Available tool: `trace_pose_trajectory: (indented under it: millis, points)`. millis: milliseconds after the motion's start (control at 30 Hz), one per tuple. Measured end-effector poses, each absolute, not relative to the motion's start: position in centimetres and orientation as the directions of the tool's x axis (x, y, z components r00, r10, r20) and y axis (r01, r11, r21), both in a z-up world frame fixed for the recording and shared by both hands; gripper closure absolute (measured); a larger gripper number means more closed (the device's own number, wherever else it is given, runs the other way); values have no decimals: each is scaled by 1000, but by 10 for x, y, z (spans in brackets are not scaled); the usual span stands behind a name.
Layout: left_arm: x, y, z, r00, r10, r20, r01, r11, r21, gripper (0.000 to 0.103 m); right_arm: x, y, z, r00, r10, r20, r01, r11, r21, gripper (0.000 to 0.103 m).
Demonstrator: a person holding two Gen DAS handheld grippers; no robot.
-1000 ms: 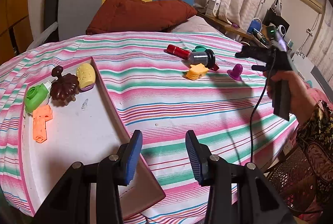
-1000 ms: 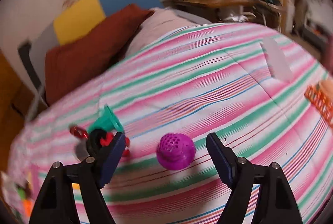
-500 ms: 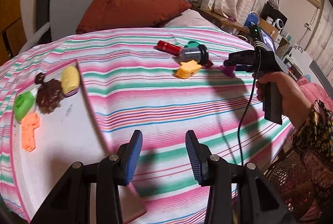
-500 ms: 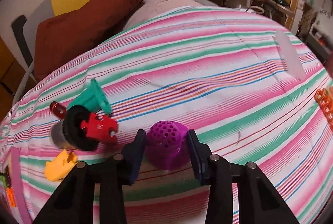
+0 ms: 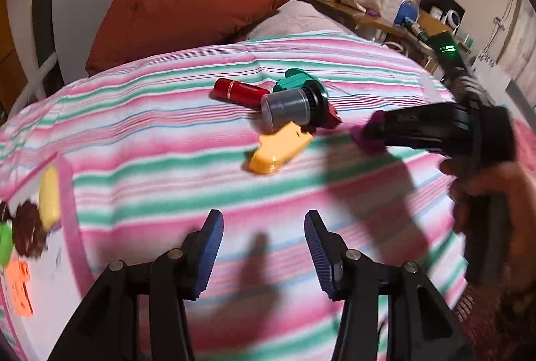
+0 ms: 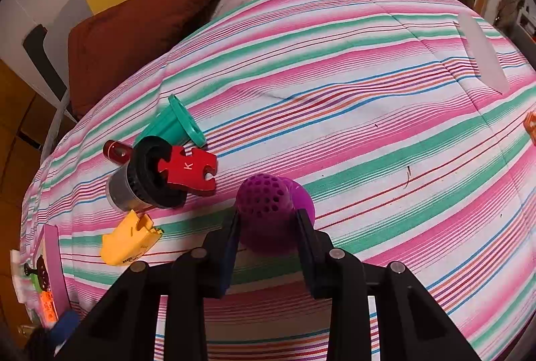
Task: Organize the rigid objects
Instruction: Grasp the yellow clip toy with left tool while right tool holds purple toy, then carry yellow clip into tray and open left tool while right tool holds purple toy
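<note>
Purple perforated toy (image 6: 264, 210) pinched between right gripper (image 6: 266, 227) fingers on striped blanket (image 6: 368, 93); left gripper (image 5: 261, 243) fingers spread

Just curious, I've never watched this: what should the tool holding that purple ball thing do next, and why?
Probably lift. The right tool is shut on the purple perforated toy, which seems to rest on the striped bedspread; the tray with sorted toys lies to the left.

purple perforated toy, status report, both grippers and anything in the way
Right gripper shut on purple perforated toy, toy at the striped bedspread. Left gripper open, empty. Red puzzle piece and yellow toy close by on the left, apart.
</note>
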State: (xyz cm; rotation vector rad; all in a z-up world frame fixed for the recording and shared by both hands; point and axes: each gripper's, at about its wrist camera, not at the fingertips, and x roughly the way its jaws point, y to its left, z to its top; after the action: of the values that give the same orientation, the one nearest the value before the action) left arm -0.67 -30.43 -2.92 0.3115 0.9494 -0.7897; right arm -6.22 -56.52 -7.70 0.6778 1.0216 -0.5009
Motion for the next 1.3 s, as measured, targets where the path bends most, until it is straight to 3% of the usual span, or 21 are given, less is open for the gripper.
trace_pose_trajectory:
  millis: [167,500,633,867,1000,1133,1300]
  points:
    - [8,-337,-36,320,-466,-825,744,663,-85,47,-60,-567,-78,443,-42,-895,660,692,294,70]
    - [37,-371,-60,310,-426,-850,754,655,-54,46,-60,-571,-80,454,-10,-891,661,674,329,70]
    - [32,-366,-66,223,-487,-845,766,623,-156,56,-56,-571,-83,454,-8,-891,665,669,332,70]
    - [26,-373,-61,302,-457,-837,764,641,-75,56,-54,-570,-84,448,-14,-894,666,673,323,70]
    - [32,-382,-66,284,-461,-840,763,639,-93,56,-49,-570,-85,445,-17,-895,662,680,317,70]
    - [21,-383,-72,343,-434,-833,790,612,6,67,-47,-570,-87,447,-12,-894,660,679,321,70]
    - [17,-363,-70,328,-453,-829,785,618,-27,70,-46,-570,-86,448,-17,-894,656,685,316,70]
